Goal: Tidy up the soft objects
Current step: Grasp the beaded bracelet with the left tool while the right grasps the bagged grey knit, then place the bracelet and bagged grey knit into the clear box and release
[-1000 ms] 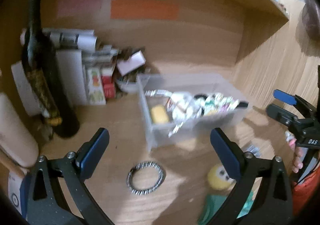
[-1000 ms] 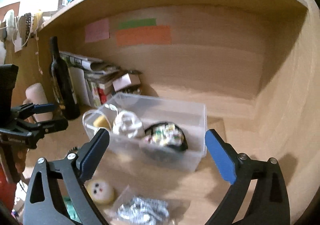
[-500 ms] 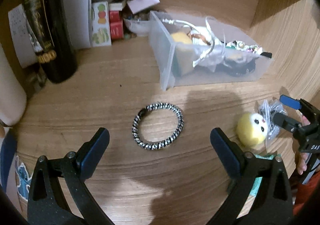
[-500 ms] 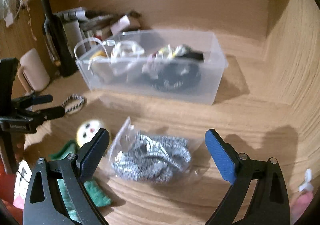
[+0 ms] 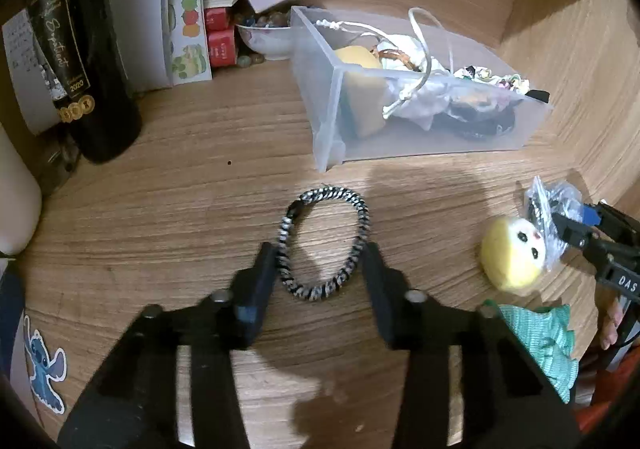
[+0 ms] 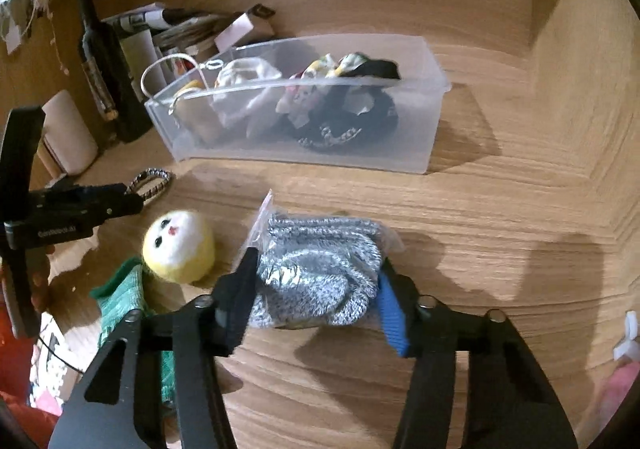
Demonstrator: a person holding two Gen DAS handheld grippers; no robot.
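A black-and-white braided band [image 5: 324, 245] lies on the wooden desk; my left gripper [image 5: 320, 261] is down over it, fingers closed against its two sides. My right gripper [image 6: 316, 281] is shut on a clear bag of grey knit socks [image 6: 320, 265], fingers pressing both sides. A yellow plush ball with a face [image 6: 178, 247] lies on a green cloth [image 6: 124, 297] to the left of the bag. A clear plastic bin [image 6: 420, 105] behind holds several soft items.
A dark wine bottle [image 5: 88, 61] and stacked boxes and papers [image 5: 188, 33] stand at the back left. A small bowl [image 5: 268, 41] sits beside the bin. The desk's side wall [image 6: 580, 89] rises at the right.
Both grippers came down and closed: the left around the braided band, the right onto the bag of socks. Earlier both were wide open above the desk.
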